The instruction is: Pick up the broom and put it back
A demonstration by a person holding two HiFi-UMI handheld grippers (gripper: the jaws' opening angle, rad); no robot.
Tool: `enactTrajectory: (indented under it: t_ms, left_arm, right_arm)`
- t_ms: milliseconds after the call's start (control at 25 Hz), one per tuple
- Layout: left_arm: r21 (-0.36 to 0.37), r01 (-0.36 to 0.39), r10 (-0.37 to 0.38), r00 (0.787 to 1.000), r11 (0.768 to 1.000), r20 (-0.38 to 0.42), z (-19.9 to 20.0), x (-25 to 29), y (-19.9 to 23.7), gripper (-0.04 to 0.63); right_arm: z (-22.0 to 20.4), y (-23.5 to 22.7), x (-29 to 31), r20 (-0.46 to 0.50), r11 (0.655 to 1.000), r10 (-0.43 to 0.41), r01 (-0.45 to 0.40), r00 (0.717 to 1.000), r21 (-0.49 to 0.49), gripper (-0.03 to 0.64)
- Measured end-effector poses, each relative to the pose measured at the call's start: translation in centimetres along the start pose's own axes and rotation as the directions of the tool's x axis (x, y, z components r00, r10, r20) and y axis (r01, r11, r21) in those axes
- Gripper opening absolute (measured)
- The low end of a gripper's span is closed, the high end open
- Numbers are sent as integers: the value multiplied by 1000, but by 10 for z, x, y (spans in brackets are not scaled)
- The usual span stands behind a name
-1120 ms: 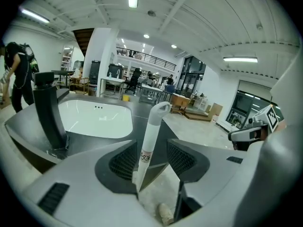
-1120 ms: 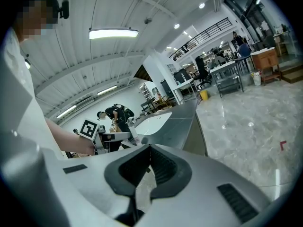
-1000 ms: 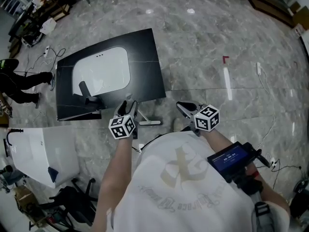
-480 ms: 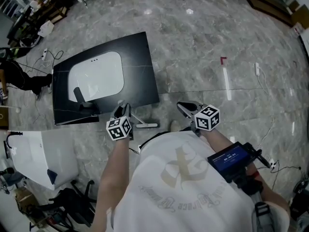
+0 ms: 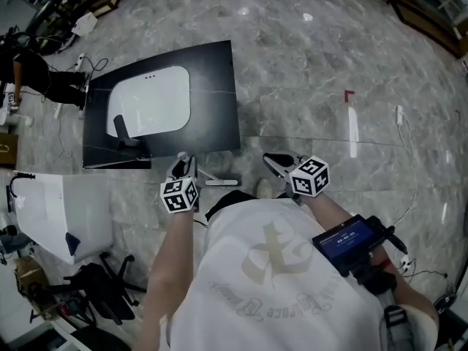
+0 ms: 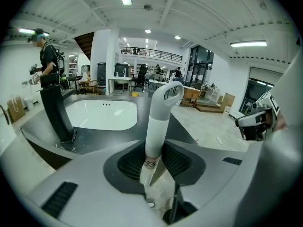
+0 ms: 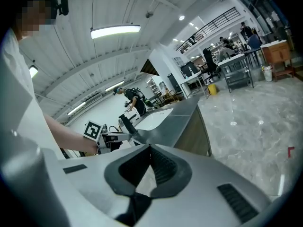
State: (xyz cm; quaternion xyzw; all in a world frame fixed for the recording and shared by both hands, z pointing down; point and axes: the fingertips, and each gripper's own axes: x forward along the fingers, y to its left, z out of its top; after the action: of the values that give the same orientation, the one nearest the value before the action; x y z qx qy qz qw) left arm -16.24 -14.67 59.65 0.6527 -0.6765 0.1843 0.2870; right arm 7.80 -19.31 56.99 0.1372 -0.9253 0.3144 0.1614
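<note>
White tee (image 5: 270, 269) fills the bottom of the head view, with one small blue-lit screen (image 5: 349, 240) at the wearer's right side.

Just past that are two grippers, and each has one marker cube (image 5: 179, 194).

The left gripper (image 6: 155, 150) has just been closing its jaws. The ribbed pads sit against both sides of the broom (image 6: 158, 119), so it's clamped on the pale grey handle. The handle runs up between the jaws and ends in one hanging loop. It's just off the near edge of the countertop, over the floor.

The right gripper (image 7: 150, 148) has its jaw tips together with nothing between them. It's off to the side and clear of the broom.

Next out is one black countertop (image 5: 216, 101), sitting skewed on the grey marble floor (image 5: 307, 64). It has one white sink basin (image 5: 152, 101) set into it and one black tap (image 5: 124, 134) at the basin's near corner.

Over to the right there's one small red mark (image 5: 349, 93) on the floor, well apart from everything else.

Farthest back, beyond the counter, one person in dark clothes (image 6: 47, 63) is standing in the workshop, which has desks and chairs behind it.
</note>
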Motion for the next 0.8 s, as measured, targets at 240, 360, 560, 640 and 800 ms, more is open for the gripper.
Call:
enactTrajectory:
  t_ms: [240,360,560,640,800]
  left_arm:
    - [-8,-13,13,1000,1000,4,-14,-28,3,115]
    - [-23,-17,18,1000,1000,10,-20,-40,3,115]
    - [-34,-14,15,1000,999,16,-30,-55,3,115]
    - [-41,-15,16,1000,999,21,-33,-61,7,115]
    - [-57,-16,18,999,998,28,-42,-78,14,115]
  right_arm:
    - [-7,16,25,-33,996,86,-87,996,-9,17]
    - [-9,19,32,-44,995,97,-97,994,-1,17]
    - [-12,30,31,-41,995,99,-100,994,-6,17]
    - [-14,32,31,-41,996,85,-85,996,-3,17]
    - [-22,42,35,-57,998,57,-57,997,-6,17]
